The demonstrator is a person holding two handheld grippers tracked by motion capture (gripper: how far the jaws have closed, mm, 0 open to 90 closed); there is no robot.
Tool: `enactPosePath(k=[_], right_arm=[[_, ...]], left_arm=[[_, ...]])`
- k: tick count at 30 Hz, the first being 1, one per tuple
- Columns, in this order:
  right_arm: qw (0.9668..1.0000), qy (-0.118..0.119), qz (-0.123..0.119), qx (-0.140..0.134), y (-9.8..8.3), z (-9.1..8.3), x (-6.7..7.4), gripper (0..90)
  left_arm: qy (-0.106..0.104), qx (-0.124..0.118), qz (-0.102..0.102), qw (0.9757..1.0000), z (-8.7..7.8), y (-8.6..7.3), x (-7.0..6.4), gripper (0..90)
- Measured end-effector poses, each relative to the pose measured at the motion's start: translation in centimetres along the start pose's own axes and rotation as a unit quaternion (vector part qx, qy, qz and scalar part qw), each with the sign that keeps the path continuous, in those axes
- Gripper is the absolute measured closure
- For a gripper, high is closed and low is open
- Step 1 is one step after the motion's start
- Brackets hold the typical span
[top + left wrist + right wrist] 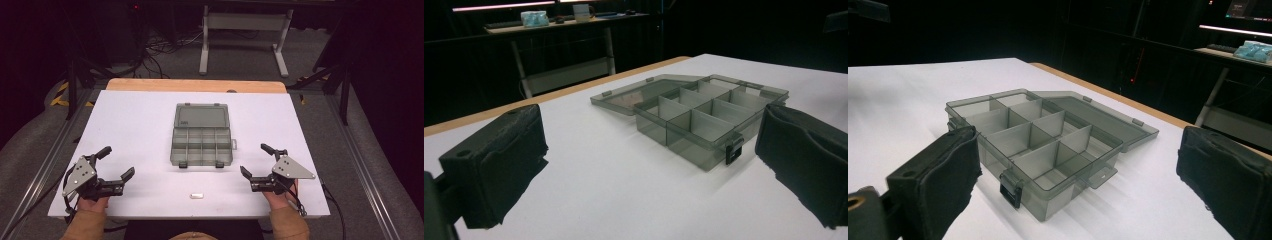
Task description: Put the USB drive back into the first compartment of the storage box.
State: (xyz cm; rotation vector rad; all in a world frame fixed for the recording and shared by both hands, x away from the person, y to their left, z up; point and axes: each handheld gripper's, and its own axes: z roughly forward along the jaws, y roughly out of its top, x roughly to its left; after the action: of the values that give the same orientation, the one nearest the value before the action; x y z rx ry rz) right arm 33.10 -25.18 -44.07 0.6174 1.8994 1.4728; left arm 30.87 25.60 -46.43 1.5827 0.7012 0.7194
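A clear grey box (202, 141) lies open at the middle of the white worktop (135, 120), its lid laid flat on the far side, with bare surface all round it. The left gripper (119, 163) and right gripper (254, 161) rest near the front edge, well apart from the box, fingers spread and empty. A small white piece (196, 196) lies between them by the near edge. The gripper views show the box's empty compartments and black latches (734, 148).

Dark lab: floor cables (160, 47), metal rails (47, 160).
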Motion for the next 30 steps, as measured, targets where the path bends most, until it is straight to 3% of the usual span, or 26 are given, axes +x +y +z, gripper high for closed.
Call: enactPosePath(k=[18, 30], right_arm=[[0.9998, 0.016, 0.005, 0.006, 0.5, 0.4, 0.2, 5.3], [0.9985, 0.053, -0.001, 0.016, 2.2, 2.0, 0.9, 5.9]], left_arm=[[-0.005, 0.000, -0.004, 1.0000, -0.2, 0.1, 0.1, 0.8], [-0.005, -0.001, -0.004, 1.0000, -0.3, 0.1, 0.1, 0.8]])
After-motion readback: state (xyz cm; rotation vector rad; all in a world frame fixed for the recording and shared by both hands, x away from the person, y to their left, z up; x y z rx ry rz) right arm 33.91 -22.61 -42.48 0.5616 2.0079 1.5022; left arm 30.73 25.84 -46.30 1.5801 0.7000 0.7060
